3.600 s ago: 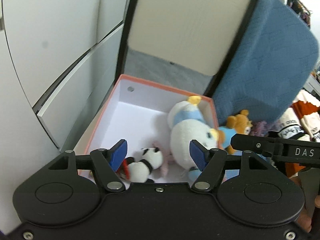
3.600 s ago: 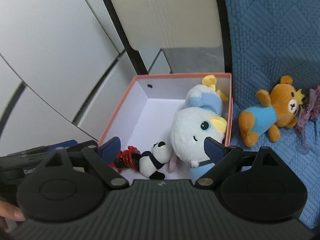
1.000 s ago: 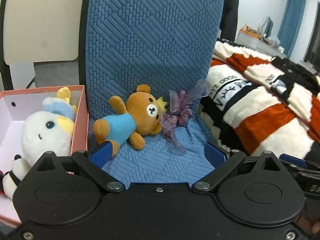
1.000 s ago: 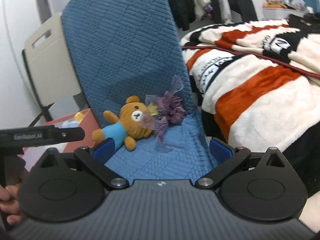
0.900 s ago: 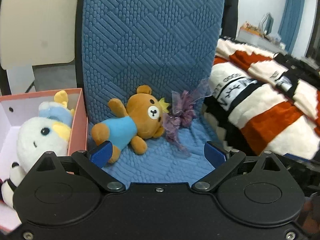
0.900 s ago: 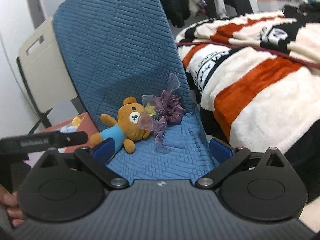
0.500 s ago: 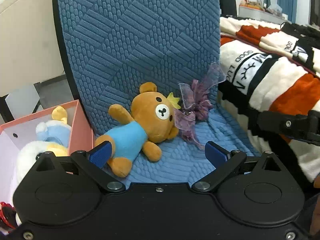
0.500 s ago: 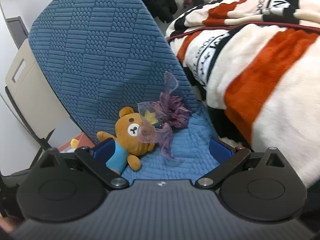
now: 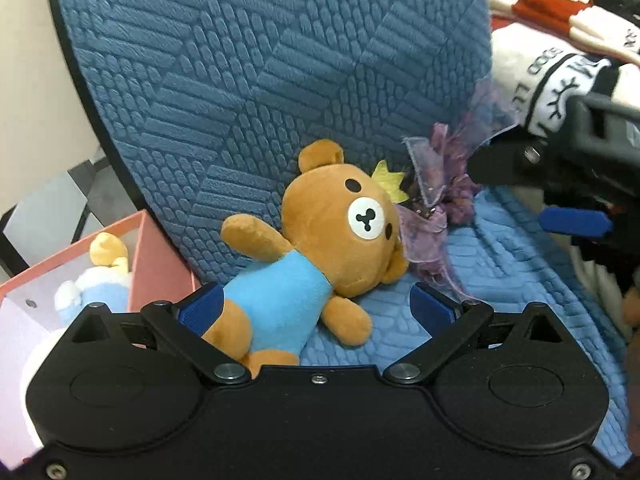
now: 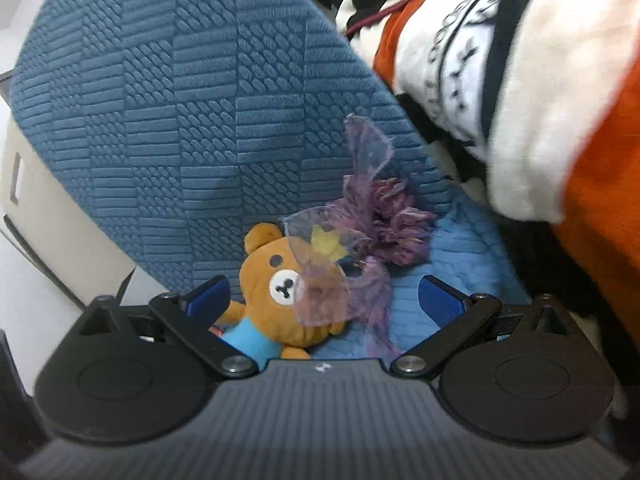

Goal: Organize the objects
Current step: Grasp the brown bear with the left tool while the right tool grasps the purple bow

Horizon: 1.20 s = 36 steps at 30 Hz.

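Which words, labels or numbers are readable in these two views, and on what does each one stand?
None reads whole.
Black letters on the white band of the striped fleece blanket: blurred and cut off, unreadable in both views.
Small emblem on the right gripper's grey body: too small to read.

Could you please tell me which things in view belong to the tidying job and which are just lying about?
Part of the job:
- bear plush, lying on the blue cushion between the open left claw
- purple ribbon flower, beside the bear, ahead of the open right claw
- pink box, already holding a white plush

Just lying about:
- blue cushion
- striped blanket
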### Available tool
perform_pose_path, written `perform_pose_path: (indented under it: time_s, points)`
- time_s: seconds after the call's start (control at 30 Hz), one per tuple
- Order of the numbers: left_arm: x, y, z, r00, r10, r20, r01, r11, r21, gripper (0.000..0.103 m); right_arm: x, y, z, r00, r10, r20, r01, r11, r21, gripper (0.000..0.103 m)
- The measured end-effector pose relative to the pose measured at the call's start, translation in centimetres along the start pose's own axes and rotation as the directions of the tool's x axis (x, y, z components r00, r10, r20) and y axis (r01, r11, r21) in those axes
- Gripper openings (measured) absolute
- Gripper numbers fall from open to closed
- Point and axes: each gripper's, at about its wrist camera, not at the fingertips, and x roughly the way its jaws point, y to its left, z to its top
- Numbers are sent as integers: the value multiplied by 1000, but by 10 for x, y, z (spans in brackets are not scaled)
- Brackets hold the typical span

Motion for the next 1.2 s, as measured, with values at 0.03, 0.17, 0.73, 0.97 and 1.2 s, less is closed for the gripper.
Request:
perform_pose_path:
  time_s: [0.03, 0.17, 0.73, 0.97, 1.2]
  points:
    - [6, 0, 2, 1000, 3, -15, -3, 1000, 3, 100, 10, 0, 2, 1000, 10, -7, -10, 1000, 14, 102]
    - [27, 1, 5, 998, 23, -58, -23, 1000, 16, 100, 44, -2, 14, 999, -33, -20, 33, 999, 42, 102]
    - [90, 20, 6, 976, 102, -192, -87, 993, 86, 99, 127, -24, 27, 974, -196, -114, 201, 979, 40, 74]
    - [99, 17, 8, 975, 96, -202, -76, 992, 104, 100, 127, -41, 30, 964, -248, -99, 257, 962, 95, 73]
    - [105, 27, 10, 973, 49, -227, -36, 997, 62, 100, 125, -45, 29, 967, -238, -94, 247, 963, 103, 73]
